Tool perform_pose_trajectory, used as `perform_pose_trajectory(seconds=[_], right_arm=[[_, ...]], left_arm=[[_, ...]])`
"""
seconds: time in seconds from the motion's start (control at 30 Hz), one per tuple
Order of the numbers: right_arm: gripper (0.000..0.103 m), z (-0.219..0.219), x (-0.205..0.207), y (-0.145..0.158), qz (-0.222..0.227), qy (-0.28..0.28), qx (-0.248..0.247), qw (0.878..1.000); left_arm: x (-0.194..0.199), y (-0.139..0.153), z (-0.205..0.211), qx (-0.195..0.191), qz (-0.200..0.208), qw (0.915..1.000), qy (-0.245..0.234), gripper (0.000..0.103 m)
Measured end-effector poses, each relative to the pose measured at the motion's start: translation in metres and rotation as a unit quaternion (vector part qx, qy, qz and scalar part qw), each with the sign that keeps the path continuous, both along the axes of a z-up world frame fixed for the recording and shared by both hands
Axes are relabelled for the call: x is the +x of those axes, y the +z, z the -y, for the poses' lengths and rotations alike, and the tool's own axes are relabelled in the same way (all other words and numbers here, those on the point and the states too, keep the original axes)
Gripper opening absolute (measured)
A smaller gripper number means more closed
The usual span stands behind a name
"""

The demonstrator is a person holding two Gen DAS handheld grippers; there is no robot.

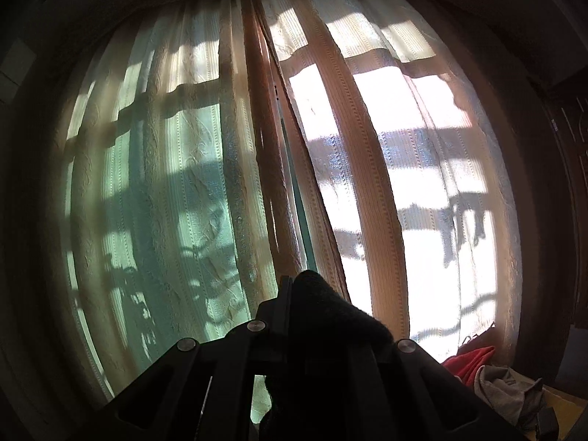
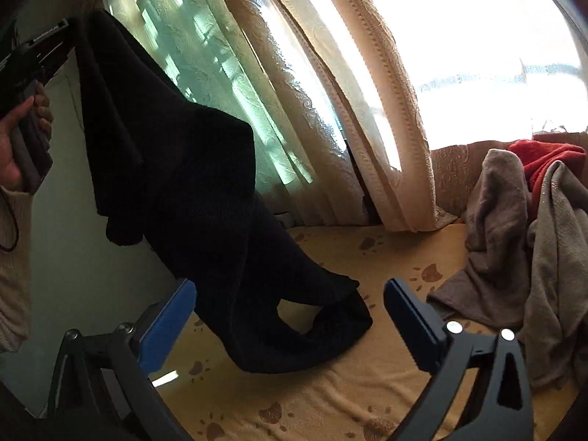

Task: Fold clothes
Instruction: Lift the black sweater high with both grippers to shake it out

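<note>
We hold up a black garment (image 2: 176, 169) with our left gripper (image 1: 294, 286). Its two fingers are pinched together on a top bit of the cloth, and in the left wrist view the dark cloth bunches over them in front of the curtain (image 1: 235, 147).

In the right wrist view, the garment hangs down long and slanted. Its top is up at 10 o'clock, where our left hand (image 2: 18, 139) holds the tool. Its bottom end is down near 6 o'clock, resting on the yellow blanket (image 2: 330, 397) with paw prints.

Our right gripper (image 2: 290, 316) has its blue fingers wide apart, and they hold nothing. The low end of the garment lies just ahead, between the two fingers, a bit toward the left one. So the right gripper is the one nearer to the free bottom end, and the left one has the top.

A grey garment (image 2: 514, 242) and a red garment (image 2: 547, 161) sit in a heap at 3 o'clock, well apart from the black one.

We think the right gripper would need to reach forward to catch the low end.
</note>
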State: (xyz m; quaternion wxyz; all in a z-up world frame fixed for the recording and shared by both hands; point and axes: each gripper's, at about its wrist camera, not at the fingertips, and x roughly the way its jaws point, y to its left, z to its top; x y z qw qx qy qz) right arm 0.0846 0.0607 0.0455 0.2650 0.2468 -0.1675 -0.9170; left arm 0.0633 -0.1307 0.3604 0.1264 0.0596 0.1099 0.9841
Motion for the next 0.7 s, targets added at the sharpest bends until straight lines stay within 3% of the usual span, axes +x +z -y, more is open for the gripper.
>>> perform_pose_trajectory(seconds=[0.1,0.3,0.47,0.7], right_arm=[[0.103,0.013,0.006,0.002,-0.005,0.043,-0.031,0.999],[0.103,0.024,0.031,0.032,-0.041,0.09,-0.078,0.992],[0.103,0.033,0.052,0.057,-0.07,0.128,-0.116,0.982],[0.103,-0.004,0.04,0.08,-0.091,0.089,-0.169,0.977]], left_arm=[[0.021,0.025,-0.01,-0.015,-0.022,0.9996,0.009,0.005],[0.056,0.069,-0.011,0.005,-0.029,0.9993,0.023,0.005],[0.08,0.087,-0.01,0.017,-0.036,0.9991,0.015,0.005],[0.112,0.099,-0.016,0.016,-0.052,0.9985,-0.002,0.005]])
